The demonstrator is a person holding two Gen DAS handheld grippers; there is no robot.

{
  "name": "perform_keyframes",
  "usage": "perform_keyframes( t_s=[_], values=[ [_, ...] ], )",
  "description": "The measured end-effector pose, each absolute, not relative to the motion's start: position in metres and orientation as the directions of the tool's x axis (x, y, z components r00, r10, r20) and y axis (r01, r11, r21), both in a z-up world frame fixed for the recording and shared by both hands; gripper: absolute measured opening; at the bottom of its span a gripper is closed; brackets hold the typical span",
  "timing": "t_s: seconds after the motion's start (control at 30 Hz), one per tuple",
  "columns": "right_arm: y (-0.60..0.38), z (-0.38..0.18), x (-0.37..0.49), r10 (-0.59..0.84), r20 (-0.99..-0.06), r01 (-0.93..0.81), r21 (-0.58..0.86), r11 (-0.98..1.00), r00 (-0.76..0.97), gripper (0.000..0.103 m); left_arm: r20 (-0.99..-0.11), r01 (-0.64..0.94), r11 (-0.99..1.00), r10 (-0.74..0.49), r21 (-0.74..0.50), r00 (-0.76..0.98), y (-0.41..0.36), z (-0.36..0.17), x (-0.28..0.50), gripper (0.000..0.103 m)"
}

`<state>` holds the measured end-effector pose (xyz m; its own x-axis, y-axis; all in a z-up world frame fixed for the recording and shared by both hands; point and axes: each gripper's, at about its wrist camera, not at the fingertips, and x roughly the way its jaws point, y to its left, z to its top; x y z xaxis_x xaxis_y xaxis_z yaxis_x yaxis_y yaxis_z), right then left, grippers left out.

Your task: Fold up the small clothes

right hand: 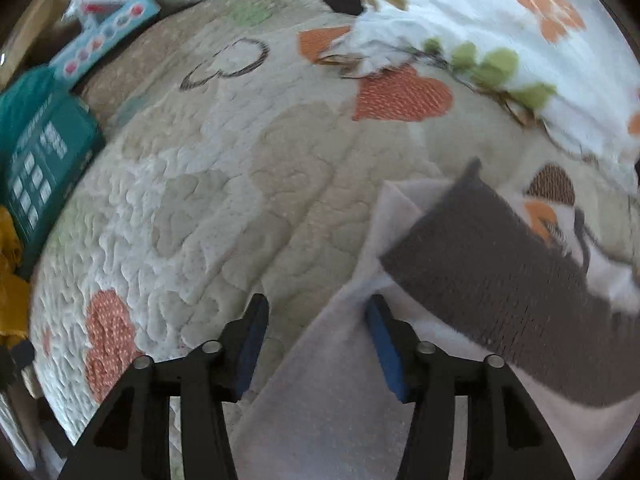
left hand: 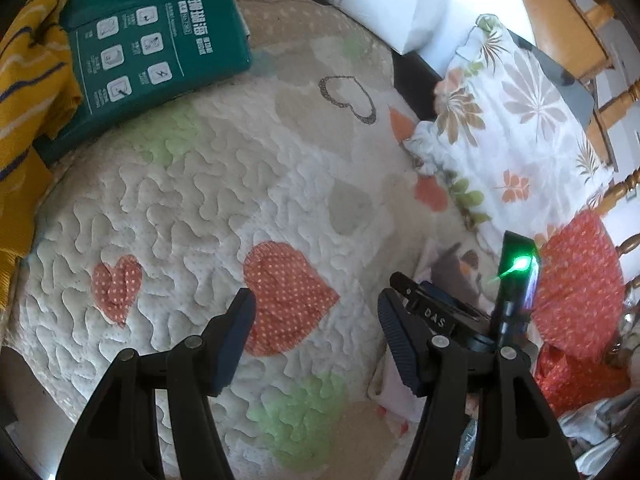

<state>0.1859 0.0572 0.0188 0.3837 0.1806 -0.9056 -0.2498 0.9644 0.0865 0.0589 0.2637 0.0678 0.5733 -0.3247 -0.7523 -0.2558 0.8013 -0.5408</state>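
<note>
while spread under both tools, quilt [left hand: 208, 208] seen as pale, stitched in wavy lines, patched with dotted orange hearts, green blotches and one outlined heart. left gripper [left hand: 316, 320] hanging over it with jaws parted and nothing between them; big orange heart [left hand: 288, 300] lying just ahead of the gap. far beyond the left jaw, green pack [left hand: 156, 40] with white icons, resting on the quilt's edge, yellow striped cloth [left hand: 28, 80] beside it. beyond the right jaw, flowered bedding [left hand: 516, 120] bunched up, wooden chair rails [left hand: 600, 40] behind it, red dotted cloth [left hand: 580, 284] off to the right. close by the right jaw, right gripper's black body with a green light [left hand: 516, 292], half covering a small garment.

right gripper [right hand: 316, 320] likewise parted, no grip on anything. small garment [right hand: 480, 248], pale with a dark brown band and an orange-and-brown print, lying on the quilt ahead and right of the right jaw; pale cloth of it running down between the jaws and beneath them, touching neither pad as far as can be told. far past the left jaw, green pack again, with a light blue box [right hand: 108, 36] above it.

right wrist view smeared by blur, so print on the garment unreadable. garment's lower part cut off by the frame and by the tool; kind of garment not to be told. writing on the pack too small to read.
</note>
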Motion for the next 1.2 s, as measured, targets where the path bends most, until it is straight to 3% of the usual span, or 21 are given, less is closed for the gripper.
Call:
perform_keyframes(
  t_s=[0.23,0.6,0.8,0.97,1.2],
  values=[
    [0.039,0.058,0.125,0.292,-0.863,-0.351,0.145,0.925,0.413,0.057,-0.759,-0.255,0.805,-0.327,-0.536,0.562,0.262,0.062,0.059,0.063],
    [0.003,0.045,0.026,0.243,-0.861,-0.435,0.028,0.900,0.447,0.057,-0.785,-0.265,0.806,-0.348,-0.530,0.512,0.243,0.043,0.068,0.063],
    [0.031,0.027,-0.001,0.176,-0.850,-0.515,-0.125,0.848,0.497,0.057,-0.777,-0.277,0.794,-0.347,-0.542,0.525,0.252,0.045,0.068,0.064],
    [0.059,0.010,0.002,0.032,-0.783,-0.473,-0.342,0.812,0.621,0.057,-0.765,-0.292,0.771,-0.359,-0.566,0.535,0.263,0.046,0.069,0.064],
    [0.085,0.003,0.034,-0.062,-0.728,-0.390,-0.435,0.811,0.683,0.049,-0.756,-0.315,0.753,-0.350,-0.578,0.553,0.275,0.048,0.071,0.065]
  ],
)
